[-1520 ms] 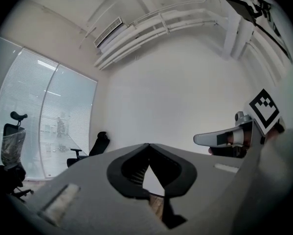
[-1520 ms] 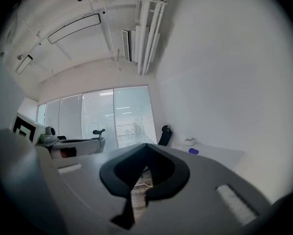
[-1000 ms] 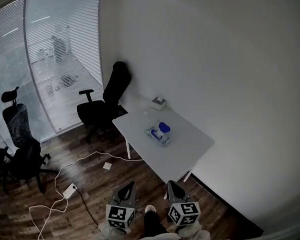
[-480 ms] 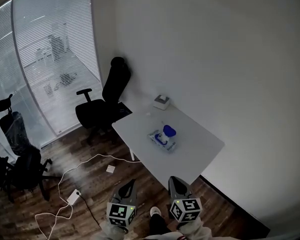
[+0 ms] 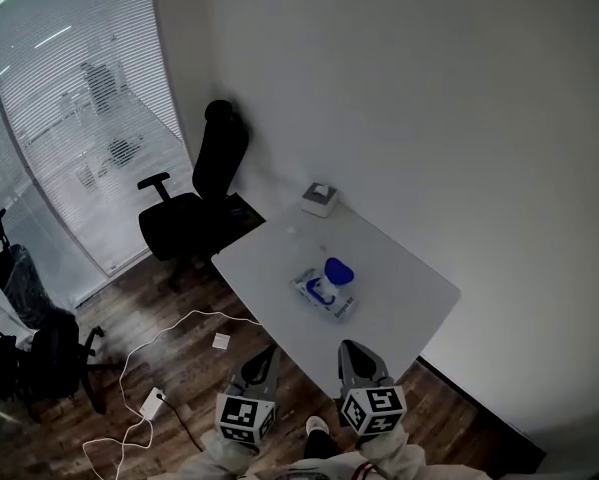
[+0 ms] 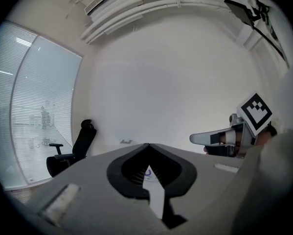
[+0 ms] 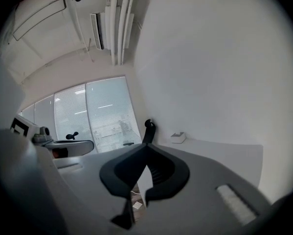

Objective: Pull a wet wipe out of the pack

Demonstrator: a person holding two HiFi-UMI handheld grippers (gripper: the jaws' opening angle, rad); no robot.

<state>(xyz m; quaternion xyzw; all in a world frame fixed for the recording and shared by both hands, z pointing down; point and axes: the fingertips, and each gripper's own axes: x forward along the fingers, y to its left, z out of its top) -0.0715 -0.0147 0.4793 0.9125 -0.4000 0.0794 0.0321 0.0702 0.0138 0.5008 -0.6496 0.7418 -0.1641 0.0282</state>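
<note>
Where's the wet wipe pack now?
Head view: the blue-lidded wet wipe pack lies near the white table's middle, this side of the small white box.

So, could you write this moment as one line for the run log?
left gripper: shut, empty | right gripper: shut, empty | wipe pack: on table, untouched

Left tongs (image 5: 268,354) closed, right tongs (image 5: 347,349) closed

Rectangular white worktop (image 5: 409,298): smooth, matt. Blue-lidded white wet wipe pack (image 5: 326,290): plastic film, faint sheen. Dark plank floor (image 5: 189,368): wood, slight gloss. Black office chair (image 5: 191,213): matt upholstery, weave too small to tell. Grey left tongs (image 6: 147,146), grey right tongs (image 7: 146,145): matt plastic shells. Black inner pads (image 6: 135,173): ribbed.
</note>
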